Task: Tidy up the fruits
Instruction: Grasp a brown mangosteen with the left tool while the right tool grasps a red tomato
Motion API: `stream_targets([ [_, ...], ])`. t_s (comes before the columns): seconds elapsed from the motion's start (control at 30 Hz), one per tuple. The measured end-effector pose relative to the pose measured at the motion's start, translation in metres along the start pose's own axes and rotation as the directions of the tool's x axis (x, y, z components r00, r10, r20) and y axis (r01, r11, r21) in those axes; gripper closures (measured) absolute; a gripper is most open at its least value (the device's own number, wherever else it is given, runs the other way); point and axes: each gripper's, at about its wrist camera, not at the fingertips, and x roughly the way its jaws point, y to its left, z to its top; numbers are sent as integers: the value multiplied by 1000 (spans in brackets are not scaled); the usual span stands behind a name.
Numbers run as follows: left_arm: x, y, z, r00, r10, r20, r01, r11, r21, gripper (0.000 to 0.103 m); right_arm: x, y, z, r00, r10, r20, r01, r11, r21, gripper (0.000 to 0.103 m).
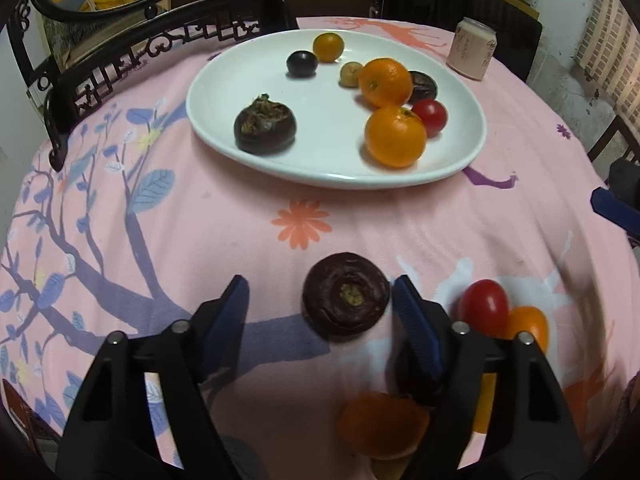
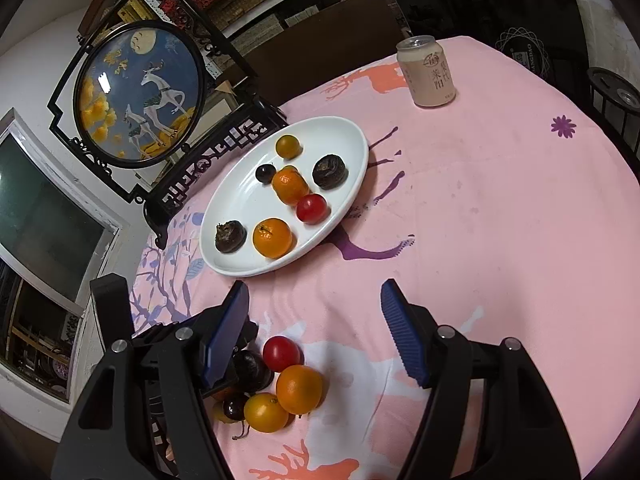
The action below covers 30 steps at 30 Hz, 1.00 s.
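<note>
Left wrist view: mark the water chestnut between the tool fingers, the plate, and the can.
water chestnut (image 1: 346, 295), left wrist view, centre of its top.
plate (image 1: 224, 80), left wrist view, bare left inside.
can (image 1: 472, 50), left wrist view, side wall.

A pale drink can (image 2: 426, 71) standing near the far edge of the table (image 2: 500, 216) carries the only print that can be made out. From the right wrist view its side shows a small round reddish logo above large brown Chinese characters, two of which read 莱阳, while the smaller print beside them is too fine to read. From the left wrist view the same can (image 1: 472, 49) shows only faint, blurred marks that cannot be read.
</note>
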Motion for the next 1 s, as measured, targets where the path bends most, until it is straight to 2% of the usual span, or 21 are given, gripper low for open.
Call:
stream_targets([
  [0.1,-3,-1,-2,1000,-12,10,11,1000,9,47,2,0,0,1000,0,-6,0,1000,-1,34],
  [0.13,-6,0,-3,1000,-11,17,11,1000,15,62,3,1,-1,1000,1,-10,-1,1000,-4,34],
  [0.27,-17,26,-6,997,55,49,-53,998,-41,62,9,5,-6,999,14,-43,-15,1000,-25,34],
  [0.37,-18,53,-14,998,52,28,-48,992,-116,62,21,15,-16,994,29,-103,-36,997,-62,34],
  [0.47,-21,65,-21,999,28,26,-24,989,-144,62,33,28,-27,988,30,-152,-48,992,-116,34],
  [0.57,-20,62,-21,999,40,28,-36,991,-130,61,41,36,-35,985,16,-172,-43,987,-155,35],
  [0.7,-18,58,-21,998,50,31,-46,992,-116,60,49,39,-42,983,3,-185,-37,982,-184,44],
  [0.9,-16,55,-22,998,48,31,-45,994,-102,50,65,40,-47,980,-35,-196,-9,975,-221,52],
  [0.97,-15,52,-23,998,57,33,-54,995,-89,48,72,38,-49,978,-43,-202,-5,973,-230,59],
  [1.0,-15,52,-23,998,59,34,-56,995,-85,48,72,38,-49,980,-45,-192,-1,972,-235,60],
])
